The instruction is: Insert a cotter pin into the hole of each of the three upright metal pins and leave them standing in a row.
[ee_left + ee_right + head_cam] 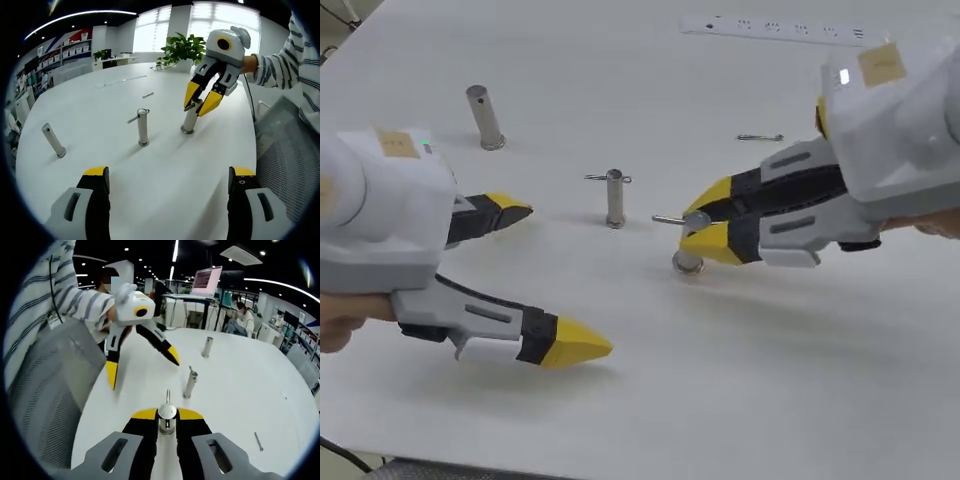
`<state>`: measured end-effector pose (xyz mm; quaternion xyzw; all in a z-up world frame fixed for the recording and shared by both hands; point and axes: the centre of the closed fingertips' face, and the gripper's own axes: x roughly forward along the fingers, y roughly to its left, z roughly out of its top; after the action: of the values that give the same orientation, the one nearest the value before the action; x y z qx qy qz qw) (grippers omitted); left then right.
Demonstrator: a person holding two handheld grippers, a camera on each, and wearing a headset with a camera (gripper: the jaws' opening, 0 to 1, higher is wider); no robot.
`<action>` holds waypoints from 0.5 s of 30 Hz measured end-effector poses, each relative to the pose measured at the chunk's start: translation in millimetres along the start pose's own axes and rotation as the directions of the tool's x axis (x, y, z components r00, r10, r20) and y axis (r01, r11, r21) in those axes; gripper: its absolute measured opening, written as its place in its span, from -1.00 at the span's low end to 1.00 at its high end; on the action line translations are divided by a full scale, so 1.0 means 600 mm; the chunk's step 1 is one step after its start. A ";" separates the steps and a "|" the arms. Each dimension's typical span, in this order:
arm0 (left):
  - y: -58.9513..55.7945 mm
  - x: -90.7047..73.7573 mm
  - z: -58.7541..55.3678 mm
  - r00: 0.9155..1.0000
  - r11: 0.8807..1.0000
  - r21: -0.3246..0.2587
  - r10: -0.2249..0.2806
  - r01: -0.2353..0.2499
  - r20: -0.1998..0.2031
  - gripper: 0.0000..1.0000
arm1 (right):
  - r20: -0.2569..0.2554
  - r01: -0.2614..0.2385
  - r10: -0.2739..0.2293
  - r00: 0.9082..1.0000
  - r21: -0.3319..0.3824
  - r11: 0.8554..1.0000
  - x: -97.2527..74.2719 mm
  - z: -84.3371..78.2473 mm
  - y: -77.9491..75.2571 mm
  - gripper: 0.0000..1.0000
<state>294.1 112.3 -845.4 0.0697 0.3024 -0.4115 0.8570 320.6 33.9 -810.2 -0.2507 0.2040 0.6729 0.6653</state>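
Note:
Three upright metal pins stand on the white table [740, 380]. The far pin [485, 117] [53, 141] [207, 347] shows no cotter. The middle pin [615, 198] [143, 127] [189, 384] has a cotter pin [608, 178] through its top. My right gripper [696, 230] [202, 102] [167, 416] is shut on a cotter pin [668, 219] at the head of the near pin [687, 260] [190, 120]; its thin end pokes out past the jaws. My left gripper [555, 278] [170, 172] [142, 365] hovers open and holds nothing, left of the near pin.
One loose cotter pin [760, 137] [147, 94] [258, 441] lies on the table behind the right gripper. A white power strip [775, 28] runs along the far edge. A mesh chair [290, 160] stands beside the table.

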 end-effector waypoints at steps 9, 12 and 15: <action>0.011 -0.005 0.001 0.999 1.000 -0.005 0.024 -0.024 0.023 0.99 | -0.018 -0.016 0.015 1.000 -0.015 1.000 -0.008 -0.029 -0.045 -0.75; 0.006 -0.004 -0.007 1.000 1.000 -0.005 0.013 -0.013 0.009 0.99 | -0.015 -0.020 0.019 1.000 -0.006 1.000 -0.006 -0.032 -0.052 -0.75; 0.002 -0.003 -0.010 1.000 1.000 0.012 0.009 -0.009 0.013 0.95 | -0.012 -0.027 0.027 1.000 -0.005 1.000 -0.004 -0.033 -0.054 -0.74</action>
<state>291.5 116.6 -849.7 0.0737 0.2942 -0.4100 0.8602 354.1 21.1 -822.5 -0.2536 0.2095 0.6808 0.6544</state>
